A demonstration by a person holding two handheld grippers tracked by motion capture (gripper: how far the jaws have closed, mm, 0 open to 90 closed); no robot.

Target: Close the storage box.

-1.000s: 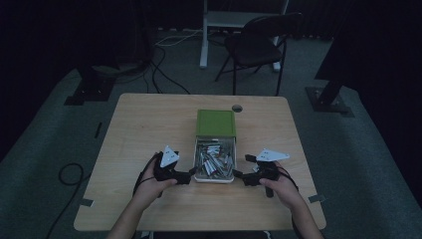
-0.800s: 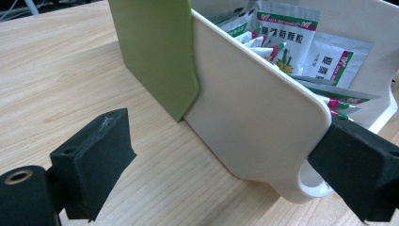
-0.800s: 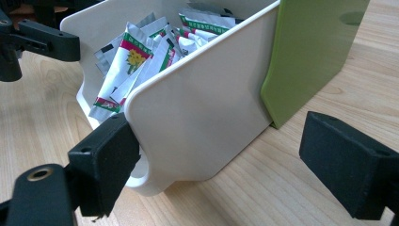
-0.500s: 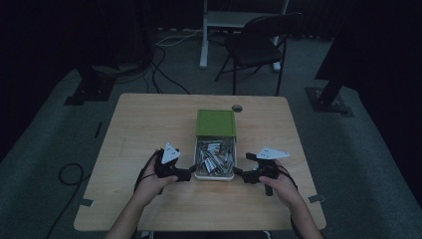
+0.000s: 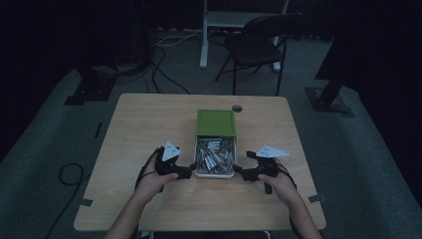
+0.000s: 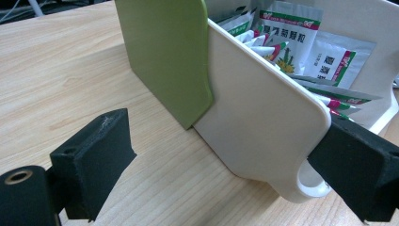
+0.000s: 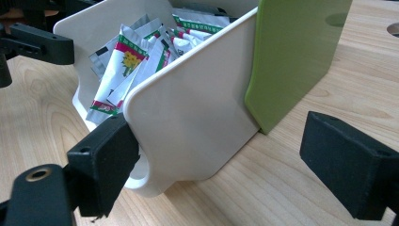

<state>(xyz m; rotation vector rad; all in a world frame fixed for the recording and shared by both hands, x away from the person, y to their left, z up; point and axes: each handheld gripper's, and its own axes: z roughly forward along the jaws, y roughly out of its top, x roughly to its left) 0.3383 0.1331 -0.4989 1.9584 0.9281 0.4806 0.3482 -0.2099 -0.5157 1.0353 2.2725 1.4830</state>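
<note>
Cream-white drawer (image 5: 214,174), pulled out toward the person from its green sleeve (image 5: 215,122), sits mid-table on the wooden table (image 5: 149,119), packed with loose green, red and silver sachets (image 5: 214,155). Nearest the person, two hands hold the tools at its front corners. The left gripper (image 5: 188,171) has its jaws spread apart, one pad against the drawer's front corner, the other standing free over bare wood. The right gripper (image 5: 240,173) mirrors it, jaws likewise wide, one pad at the opposite corner beside a small moulded loop (image 7: 141,174). Beyond the sleeve lies a round cable hole (image 5: 237,108), and past the table stands a dark folding chair (image 5: 259,47).
</note>
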